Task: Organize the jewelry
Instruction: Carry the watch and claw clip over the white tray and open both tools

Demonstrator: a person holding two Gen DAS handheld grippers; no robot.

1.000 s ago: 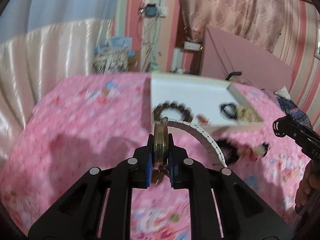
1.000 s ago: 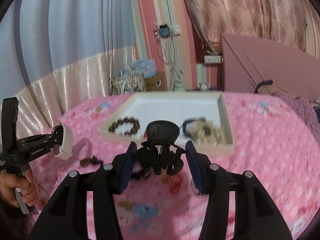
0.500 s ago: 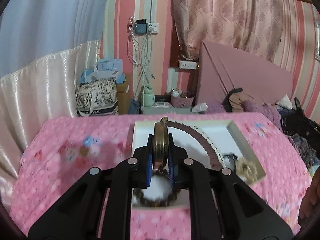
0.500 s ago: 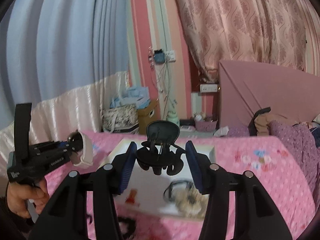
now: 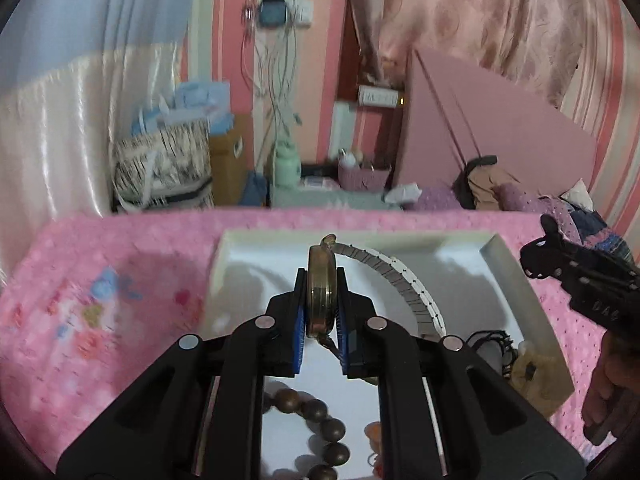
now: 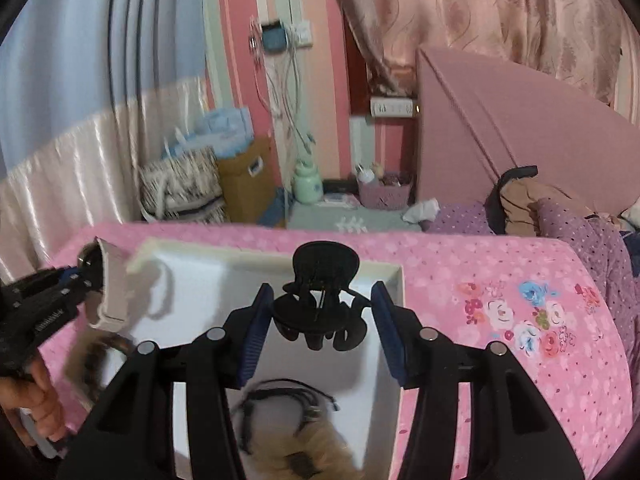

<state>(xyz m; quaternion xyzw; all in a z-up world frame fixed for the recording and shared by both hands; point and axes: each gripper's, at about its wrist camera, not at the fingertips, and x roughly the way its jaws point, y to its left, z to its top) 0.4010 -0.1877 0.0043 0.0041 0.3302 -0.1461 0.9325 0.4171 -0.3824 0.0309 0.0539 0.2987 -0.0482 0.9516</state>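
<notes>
Left wrist view: the left gripper (image 5: 320,304) has its jaws pressed onto a watch (image 5: 320,292), held edge-on above the white tray (image 5: 516,280), its white band (image 5: 404,284) arcing to the right. Brown beads (image 5: 316,412) lie in the tray below. The right gripper (image 5: 580,280) shows at the right edge.

Right wrist view: the right gripper (image 6: 320,312) pinches a black hair clip (image 6: 320,296) with jaws fairly wide, over the tray (image 6: 396,280). Only here a fuzzy tan scrunchie (image 6: 292,448) with black hair ties (image 6: 288,400) is plain, and the watch band (image 6: 112,292) seen side-on.

White tray (image 6: 394,280) lies on the pink floral bedspread (image 6: 500,280)
</notes>
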